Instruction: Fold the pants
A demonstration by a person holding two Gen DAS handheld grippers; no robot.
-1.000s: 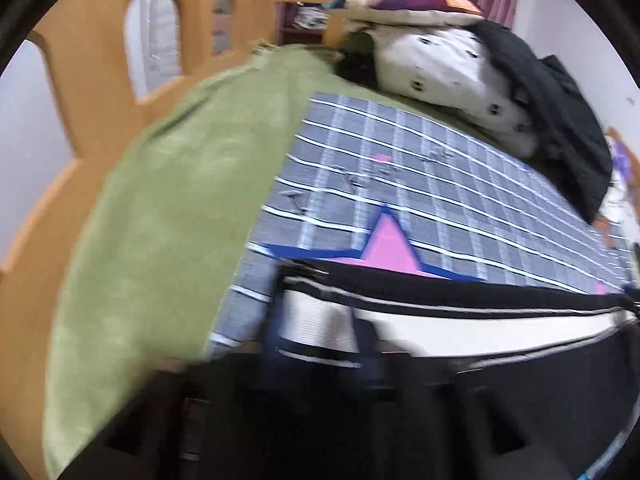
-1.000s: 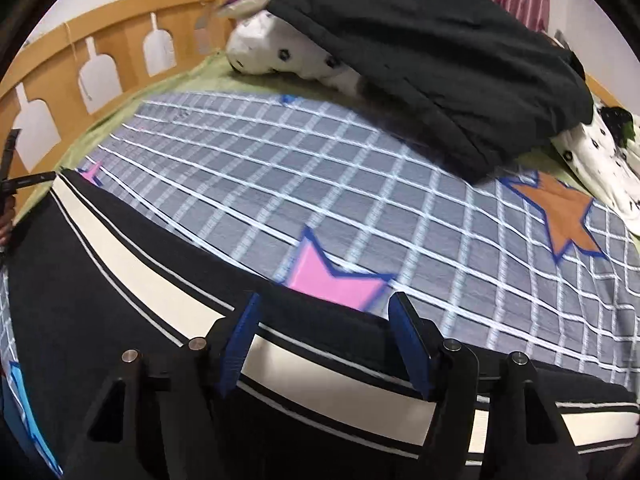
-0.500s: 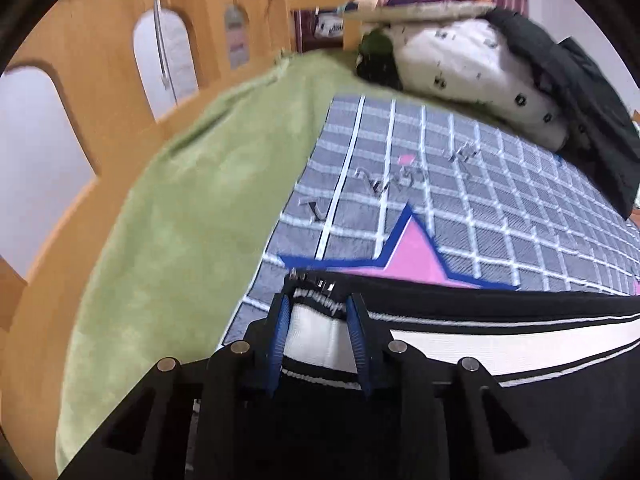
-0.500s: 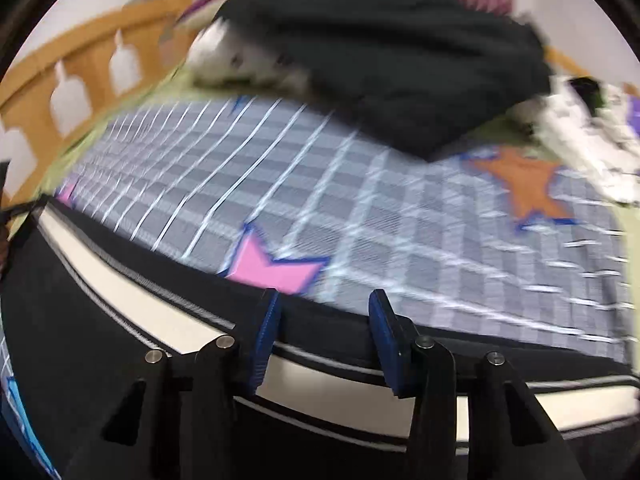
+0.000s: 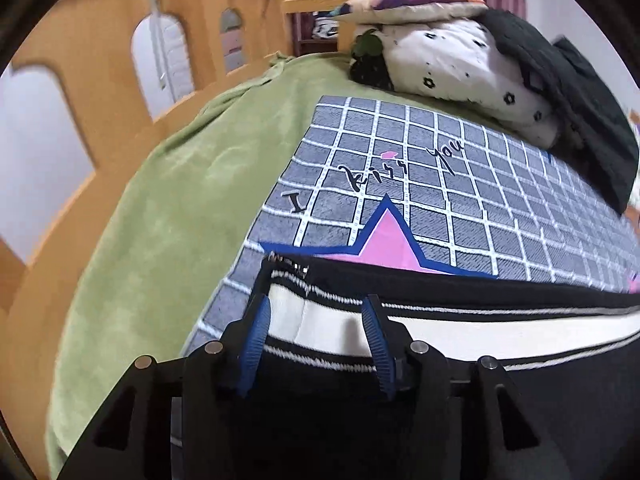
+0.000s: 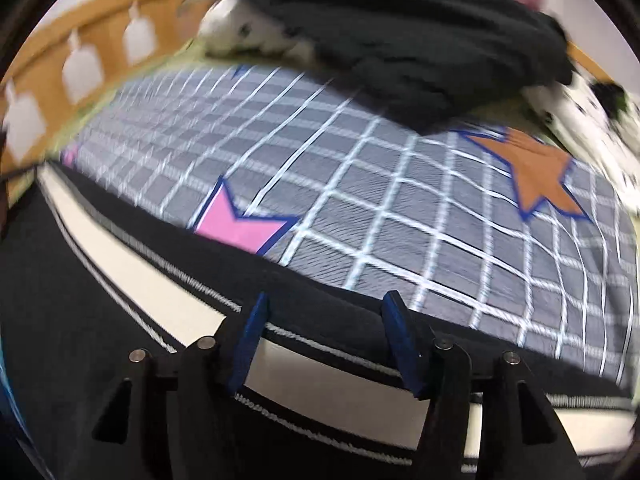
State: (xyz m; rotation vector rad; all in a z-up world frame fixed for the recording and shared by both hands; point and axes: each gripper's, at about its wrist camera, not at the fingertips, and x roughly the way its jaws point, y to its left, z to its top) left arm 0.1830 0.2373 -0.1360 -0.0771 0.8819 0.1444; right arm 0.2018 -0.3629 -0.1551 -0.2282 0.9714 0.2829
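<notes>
The pants (image 5: 500, 380), black with a white side stripe, lie flat across the lower part of both views on a grey checked blanket (image 5: 460, 208). The left gripper (image 5: 316, 340), low centre, has its blue fingers (image 5: 256, 336) spread over the stripe near the garment's zippered end. The right gripper (image 6: 328, 344), also low centre, is spread likewise above the stripe. A pink star (image 6: 240, 224) peeks out just beyond the pants' edge. Pillows (image 5: 452, 56) fill the upper right.

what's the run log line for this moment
task: fold pants | left gripper: open over pants end | right gripper: open over stripe | pants flat on checked blanket
</notes>
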